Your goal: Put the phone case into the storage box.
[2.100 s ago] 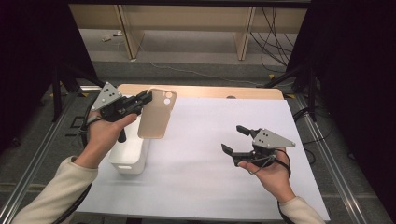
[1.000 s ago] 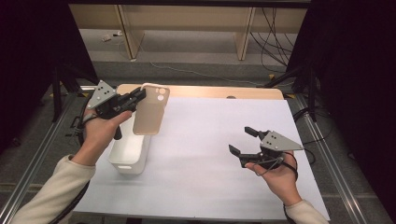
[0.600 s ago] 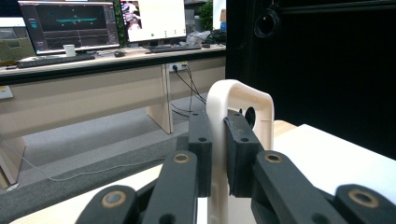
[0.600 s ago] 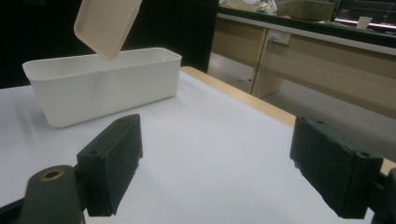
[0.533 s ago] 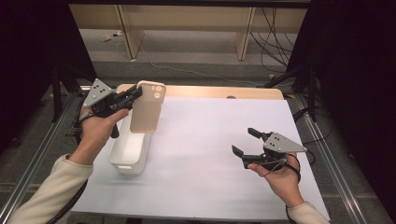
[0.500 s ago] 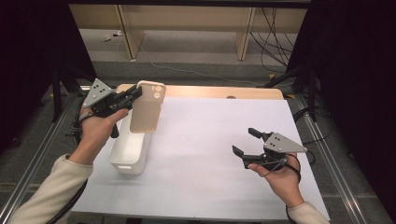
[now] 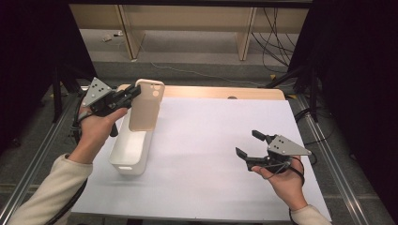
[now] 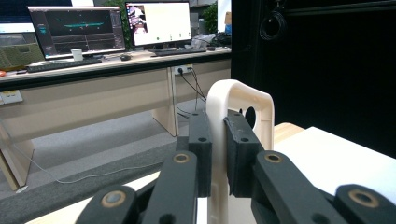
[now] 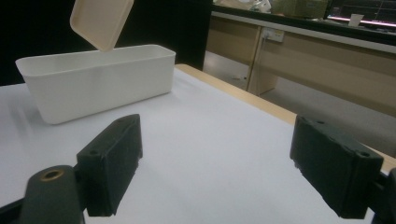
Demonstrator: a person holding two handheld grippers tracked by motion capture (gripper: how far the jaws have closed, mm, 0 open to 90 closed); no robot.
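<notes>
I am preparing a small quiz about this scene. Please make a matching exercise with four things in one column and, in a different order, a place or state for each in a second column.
Things:
1. phone case
2. white bin
3. left gripper
4. right gripper

States:
A. jaws wide apart, nothing between them
B. stands on the white table sheet, open top
C. held upright in the air above the bin
D. jaws shut on a thin beige edge

Pairs: 1-C, 2-B, 3-D, 4-A
</notes>
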